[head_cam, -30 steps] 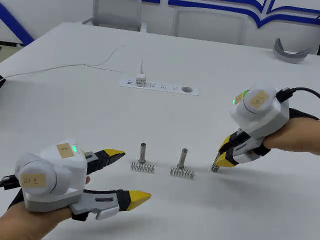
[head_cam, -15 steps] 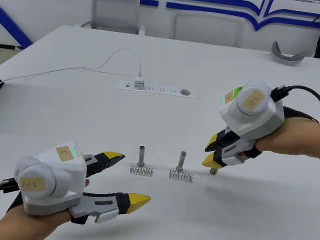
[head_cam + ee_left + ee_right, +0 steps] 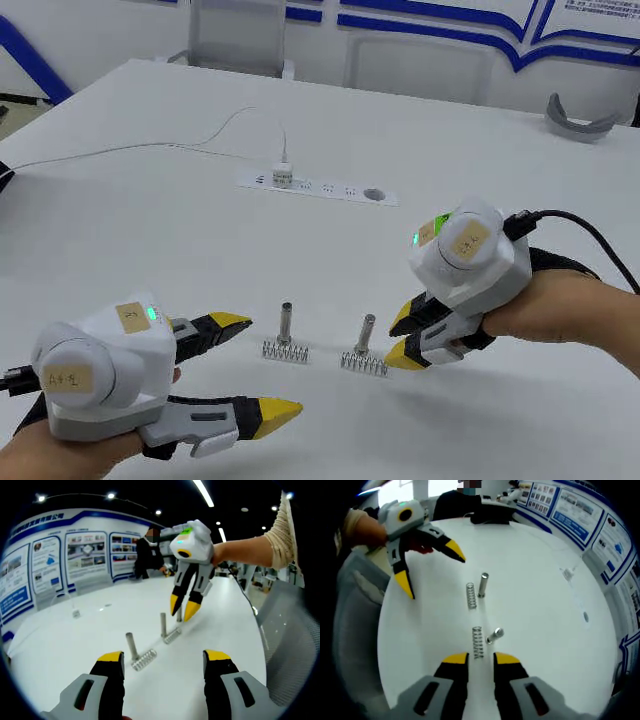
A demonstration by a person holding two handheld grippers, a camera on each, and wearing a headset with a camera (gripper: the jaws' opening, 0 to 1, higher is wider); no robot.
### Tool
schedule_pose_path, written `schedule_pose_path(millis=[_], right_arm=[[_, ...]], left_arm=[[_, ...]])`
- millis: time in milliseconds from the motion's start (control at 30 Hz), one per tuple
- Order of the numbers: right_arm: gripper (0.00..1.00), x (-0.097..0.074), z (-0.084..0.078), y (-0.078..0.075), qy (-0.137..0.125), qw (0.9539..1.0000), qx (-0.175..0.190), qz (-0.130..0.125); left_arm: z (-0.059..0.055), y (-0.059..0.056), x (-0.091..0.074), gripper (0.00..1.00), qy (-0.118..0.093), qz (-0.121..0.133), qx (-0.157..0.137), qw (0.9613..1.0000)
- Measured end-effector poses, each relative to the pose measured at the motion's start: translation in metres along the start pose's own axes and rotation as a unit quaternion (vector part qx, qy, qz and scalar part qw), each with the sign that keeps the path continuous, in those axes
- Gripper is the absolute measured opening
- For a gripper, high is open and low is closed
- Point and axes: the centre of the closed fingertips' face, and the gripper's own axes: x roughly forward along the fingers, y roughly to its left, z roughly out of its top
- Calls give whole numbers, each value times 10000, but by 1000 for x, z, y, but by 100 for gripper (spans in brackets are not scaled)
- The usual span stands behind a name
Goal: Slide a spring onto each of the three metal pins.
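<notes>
Two bare metal pins stand upright mid-table, the left pin point(image 3: 286, 318) and the middle pin point(image 3: 366, 330). A spring point(image 3: 285, 351) lies flat in front of the left pin, and another spring point(image 3: 364, 364) lies in front of the middle one. My right gripper point(image 3: 402, 337) hovers just right of the middle pin, jaws slightly apart and holding nothing; it hides the table behind it. From its own view, my right gripper point(image 3: 481, 658) points at the near spring point(image 3: 478, 641). My left gripper point(image 3: 255, 365) is open wide at the near left, empty. A third pin point(image 3: 179, 614) peeks between the right gripper's tips.
A white power strip point(image 3: 318, 186) with a plugged-in cable lies further back on the white table point(image 3: 150, 220). A grey curved object point(image 3: 582, 120) rests at the far right. A chair point(image 3: 238, 35) stands beyond the table's far edge.
My right gripper has lifted off the rightmost pin and moved left to beside the middle pin. The left gripper has stayed put and open.
</notes>
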Motion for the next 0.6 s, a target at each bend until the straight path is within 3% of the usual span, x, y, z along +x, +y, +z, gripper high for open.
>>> schedule_pose_path(millis=[267,433,600], right_arm=[[20,11,3,4,41,9999,-66,90],[18,22,-9,10,340,9991,-159,217],[17,26,-10,9,347,9990,-93,263]], left_arm=[[0,-1,2,65,-2,-19,15,10000],[2,-1,3,65,-18,-12,28,10000],[1,0,2,64,-9,-3,21,10000]])
